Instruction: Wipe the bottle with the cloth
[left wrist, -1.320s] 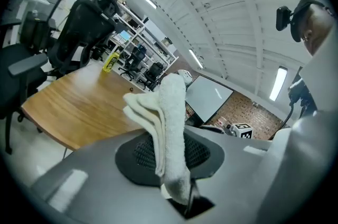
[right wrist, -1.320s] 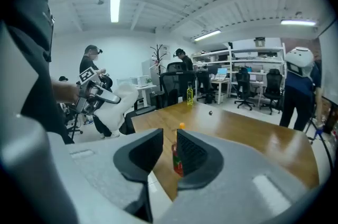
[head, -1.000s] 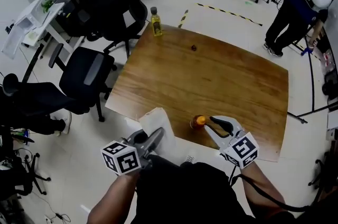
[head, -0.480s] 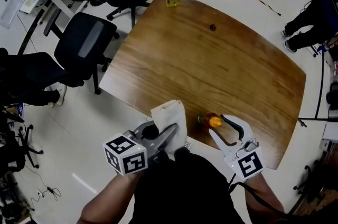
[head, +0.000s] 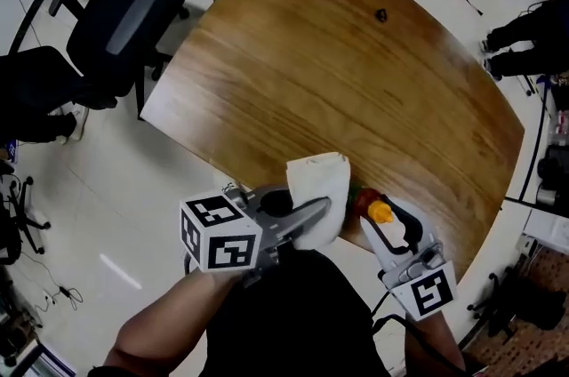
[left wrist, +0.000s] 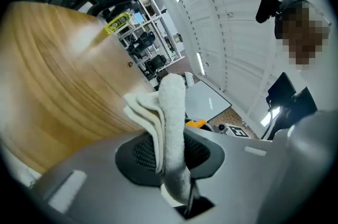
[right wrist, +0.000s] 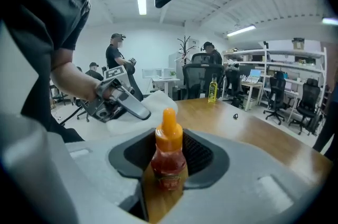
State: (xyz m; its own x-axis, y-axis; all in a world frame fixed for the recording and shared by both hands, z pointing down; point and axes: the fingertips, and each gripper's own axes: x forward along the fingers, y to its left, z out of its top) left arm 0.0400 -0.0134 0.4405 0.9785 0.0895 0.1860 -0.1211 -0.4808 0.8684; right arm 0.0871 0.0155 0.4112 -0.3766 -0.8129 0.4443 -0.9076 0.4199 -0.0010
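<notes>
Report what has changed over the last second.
The left gripper carried the cloth it clamps rightward until it hangs next to the bottle. The right gripper has just been opening its jaws, with the bottle between them; whether they press it is unclear. The bottle stayed upright at the near edge of the table.

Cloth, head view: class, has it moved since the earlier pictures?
Yes. Judged against the table's near edge, the cloth in the left gripper has shifted right along it, up beside the orange-capped bottle.
</notes>
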